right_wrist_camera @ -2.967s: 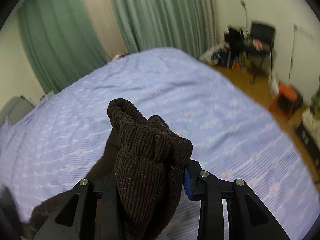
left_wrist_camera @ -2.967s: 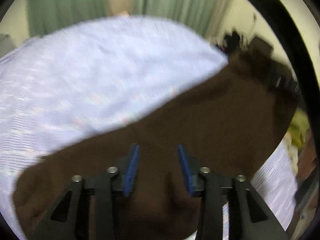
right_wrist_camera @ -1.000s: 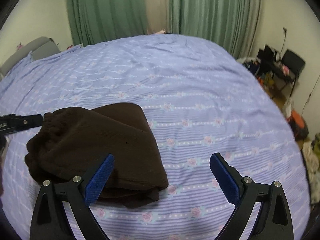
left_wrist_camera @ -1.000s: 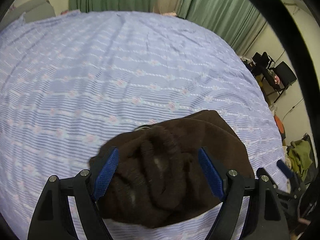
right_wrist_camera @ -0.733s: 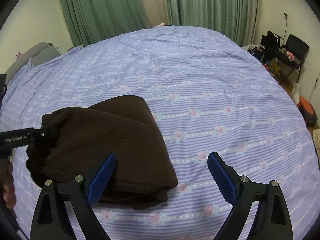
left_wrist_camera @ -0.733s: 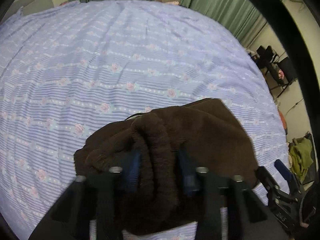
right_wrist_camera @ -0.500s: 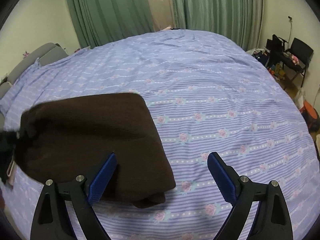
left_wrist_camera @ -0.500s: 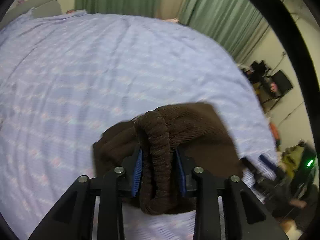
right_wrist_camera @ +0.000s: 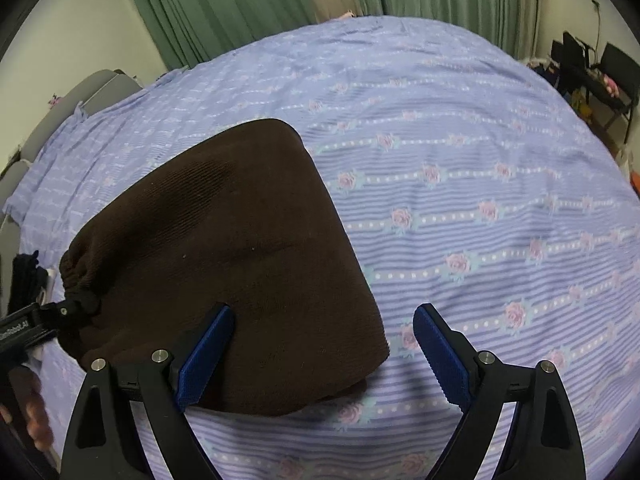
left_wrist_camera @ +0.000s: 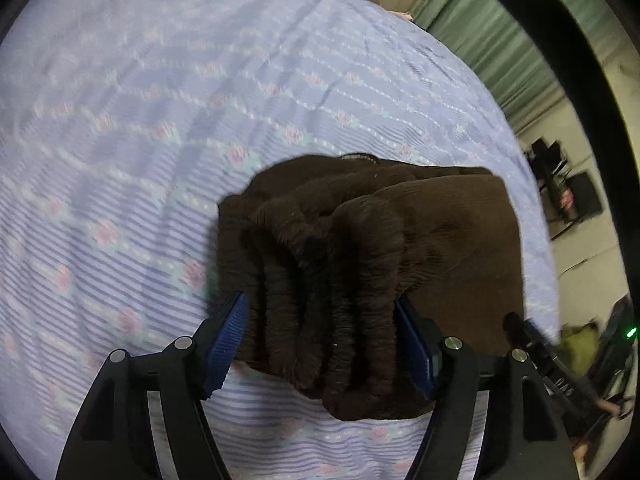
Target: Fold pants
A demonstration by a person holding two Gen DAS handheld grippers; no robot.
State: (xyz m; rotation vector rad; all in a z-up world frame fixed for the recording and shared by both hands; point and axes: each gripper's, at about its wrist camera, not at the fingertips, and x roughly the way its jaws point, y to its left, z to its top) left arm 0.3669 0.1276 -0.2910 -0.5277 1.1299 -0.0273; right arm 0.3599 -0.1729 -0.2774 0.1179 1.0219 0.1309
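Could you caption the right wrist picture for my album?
Open right tongs hover above folded brown pants on a flowered bedspread.

I note the pants (right_wrist_camera: 224, 248) are matt ribbed brown cloth; bedsheet (right_wrist_camera: 460, 152) smooth printed cotton-like fabric; finger pads (right_wrist_camera: 438, 358) ridged blue rubber.

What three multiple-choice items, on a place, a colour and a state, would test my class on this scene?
1. The pants lie on: A a chair; B the bedspread; C the floor.
2. The pants are: A dark brown; B green; C white.
3. The right gripper is: A clamped on the pants; B out of view; C open, gripping nothing.

Answers: 1 B, flowered lilac cloth surrounds them; 2 A, the corduroy looks brown in both views; 3 C, its blue pads stand wide apart.
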